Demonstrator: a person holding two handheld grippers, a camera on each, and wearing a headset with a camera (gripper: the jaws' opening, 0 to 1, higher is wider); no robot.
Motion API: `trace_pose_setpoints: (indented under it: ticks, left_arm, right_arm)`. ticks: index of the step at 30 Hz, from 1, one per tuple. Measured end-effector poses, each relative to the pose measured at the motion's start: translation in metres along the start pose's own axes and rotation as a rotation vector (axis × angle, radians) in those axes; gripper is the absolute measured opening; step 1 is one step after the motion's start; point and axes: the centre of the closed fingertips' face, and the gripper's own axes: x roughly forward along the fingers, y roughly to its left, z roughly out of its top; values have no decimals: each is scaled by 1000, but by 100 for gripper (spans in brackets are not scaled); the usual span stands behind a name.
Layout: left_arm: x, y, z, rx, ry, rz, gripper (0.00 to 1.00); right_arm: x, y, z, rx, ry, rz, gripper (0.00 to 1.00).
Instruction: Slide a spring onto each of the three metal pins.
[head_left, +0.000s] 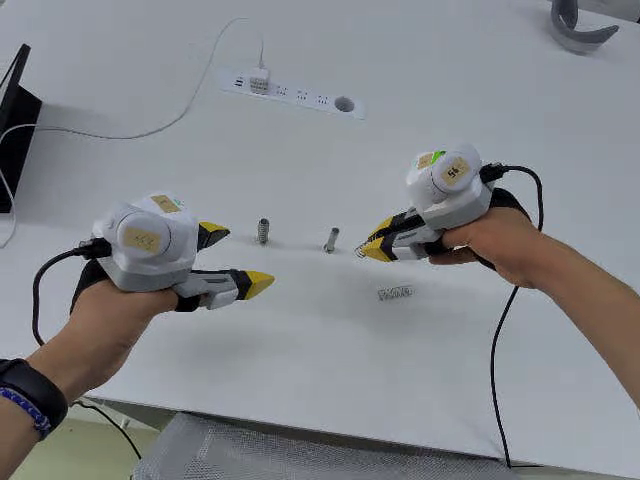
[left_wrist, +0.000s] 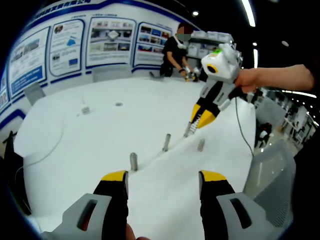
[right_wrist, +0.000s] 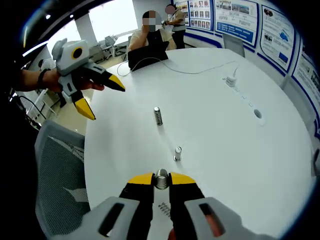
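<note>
The right claw (head_left: 373, 249) is pressed together on a small spring (right_wrist: 161, 178). The spring sits between the yellow tips, and the right gripper view shows it end-on. Just ahead of these tips a bare pin (head_left: 331, 240) stands upright on the white worktop (head_left: 300, 380), close to the claw but not touching it. Further to the left stands a second pin (head_left: 263, 230) with a spring around it. A loose spring (head_left: 395, 293) lies flat on the worktop near the right claw, on the person's side of it. The left claw (head_left: 237, 258) is spread wide and holds nothing; it hovers beside the second pin. In the head view the tips hide most of the pinched spring. Whether a pin is inside it is too small to tell.
</note>
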Motion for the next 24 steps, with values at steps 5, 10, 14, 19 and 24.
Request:
trace_pose_setpoints:
  ticks: [5,10,14,19,24]
  left_arm:
    - [-1,4,-5,-14,9,13,62]
    - [0,5,-11,-25,24,14,66]
    - [0,5,-14,-33,27,17,67]
    - [1,6,-16,-39,31,17,69]
    - [1,6,-17,-42,35,18,70]
  right_arm:
    - [4,-7,4,-8,6,-4,12]
    - [8,-12,7,-17,12,-6,12]
    - [11,-16,10,-21,13,-5,13]
    - [16,-19,13,-30,19,-2,13]
    - [17,-20,17,-39,24,-2,13]
